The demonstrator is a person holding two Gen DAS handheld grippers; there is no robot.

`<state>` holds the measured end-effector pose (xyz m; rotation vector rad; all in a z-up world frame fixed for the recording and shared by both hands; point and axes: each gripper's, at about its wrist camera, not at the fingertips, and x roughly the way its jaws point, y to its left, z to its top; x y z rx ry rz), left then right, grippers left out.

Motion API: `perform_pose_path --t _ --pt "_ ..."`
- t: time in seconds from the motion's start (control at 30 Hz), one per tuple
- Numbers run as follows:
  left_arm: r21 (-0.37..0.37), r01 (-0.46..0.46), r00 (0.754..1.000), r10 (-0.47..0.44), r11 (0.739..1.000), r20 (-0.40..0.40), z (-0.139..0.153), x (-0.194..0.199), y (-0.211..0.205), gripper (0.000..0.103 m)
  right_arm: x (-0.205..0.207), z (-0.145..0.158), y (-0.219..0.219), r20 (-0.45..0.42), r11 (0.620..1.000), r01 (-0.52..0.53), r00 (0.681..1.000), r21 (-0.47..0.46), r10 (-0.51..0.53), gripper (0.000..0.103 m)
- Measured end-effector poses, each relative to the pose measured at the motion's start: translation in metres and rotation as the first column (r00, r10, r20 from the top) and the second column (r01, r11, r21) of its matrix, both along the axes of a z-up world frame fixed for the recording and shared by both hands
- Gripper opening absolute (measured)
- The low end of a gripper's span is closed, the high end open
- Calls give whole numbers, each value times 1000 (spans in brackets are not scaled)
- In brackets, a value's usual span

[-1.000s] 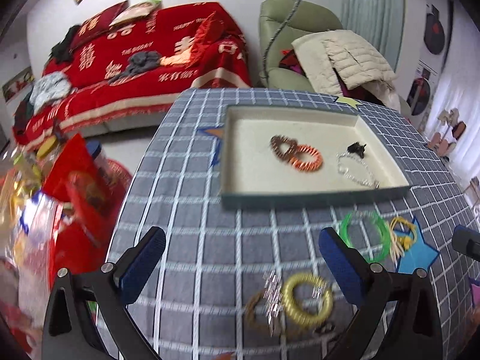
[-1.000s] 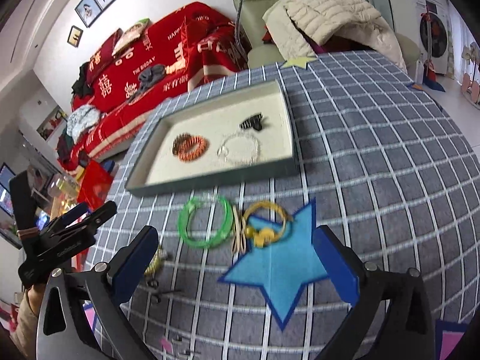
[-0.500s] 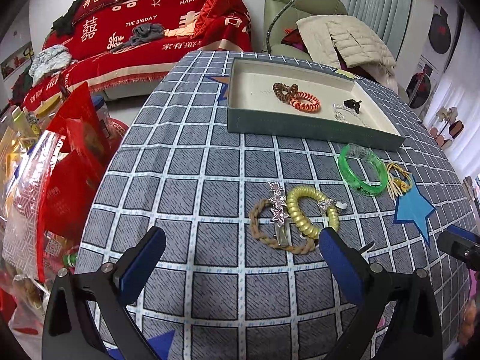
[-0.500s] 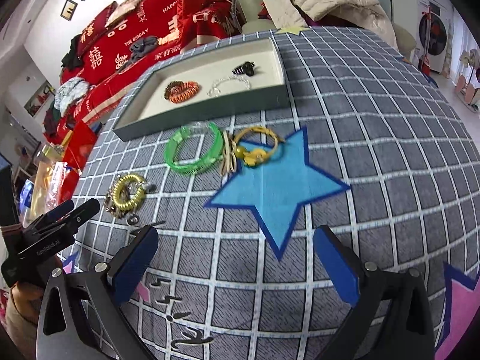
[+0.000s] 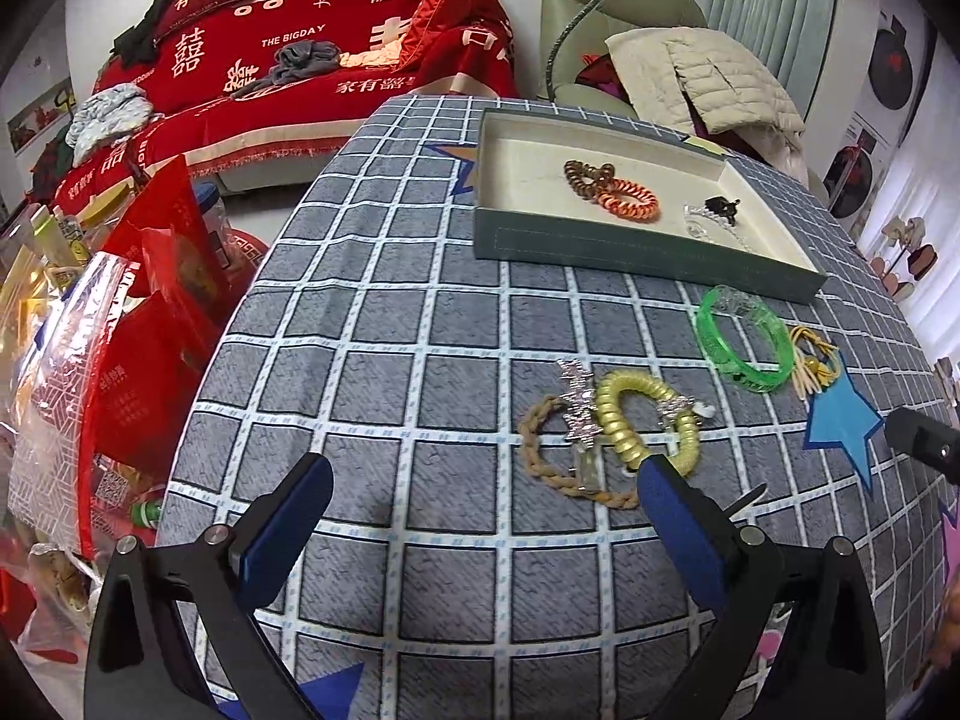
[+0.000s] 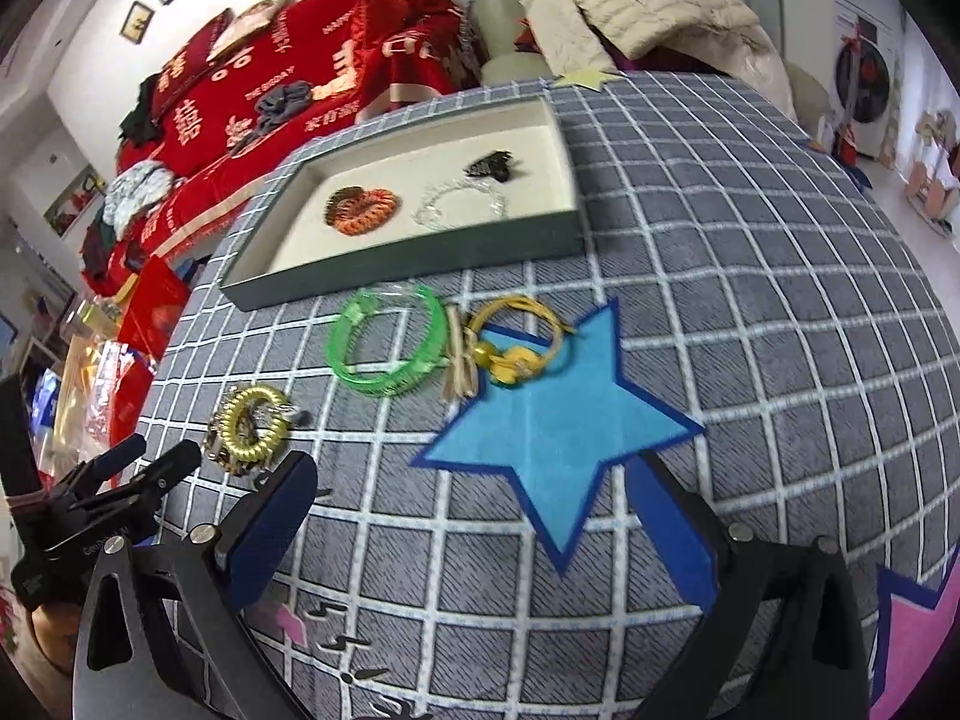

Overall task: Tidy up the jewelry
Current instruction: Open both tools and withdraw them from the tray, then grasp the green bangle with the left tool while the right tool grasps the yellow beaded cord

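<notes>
Left tool: jaws spread, holding nothing; it has drawn back from the tray, now well ahead of it
Yellow coil band: on the bench beside the left tool's right finger; likely next pick
Right tool: spread, empty; green bangle ahead
Progress: four pieces in tray; several outside

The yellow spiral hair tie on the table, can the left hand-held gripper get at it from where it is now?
Probably yes. The left hand-held gripper is open, and the yellow spiral hair tie lies just ahead of its right finger. A braided bracelet and silver clips touch it, though, so they may come along.
</notes>
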<state>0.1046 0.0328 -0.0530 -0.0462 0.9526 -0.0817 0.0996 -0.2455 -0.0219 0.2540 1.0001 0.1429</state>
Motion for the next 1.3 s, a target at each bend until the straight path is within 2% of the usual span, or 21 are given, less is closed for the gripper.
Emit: perform_pose_path --t 0.13,0.23,0.33,0.5,0.6,0.7,1.0,1.1,1.2,1.3 --pt "0 -10 1000 10 1000 -3 1 2 5 103 6 -2 11 6 999 -23 1000 -23 23 92" --pt "-4 5 1000 -5 1000 9 5 5 2 103 13 -5 8 -6 999 3 1000 -34 -3 82" --pt "0 37 999 -37 999 14 9 10 -8 103 21 -8 -1 -14 999 37 999 -36 -38 74" --pt "-21 104 994 -104 994 15 15 26 -34 103 36 -14 -17 -22 995 86 996 -57 -87 56" --pt "-30 152 988 -153 988 -7 16 40 -54 99 45 -19 -23 -30 993 101 994 -63 -103 50" --pt "-37 177 984 -178 983 -31 14 54 -72 99 52 -23 -26 -30 993 100 994 -67 -103 48" --pt "59 232 972 -229 971 -54 4 82 -114 99 66 -34 -14 -19 989 17 1000 -145 -20 42" --pt "70 240 969 -236 968 -68 -1 85 -119 99 66 -35 -8 -16 979 -16 1000 -201 13 42" --pt "78 254 965 -246 964 -90 -7 88 -125 86 65 -36 0 -9 964 -52 999 -262 52 41" --pt "76 260 963 -253 963 -95 -12 88 -128 83 65 -36 -3 -15 968 -51 999 -246 49 39"
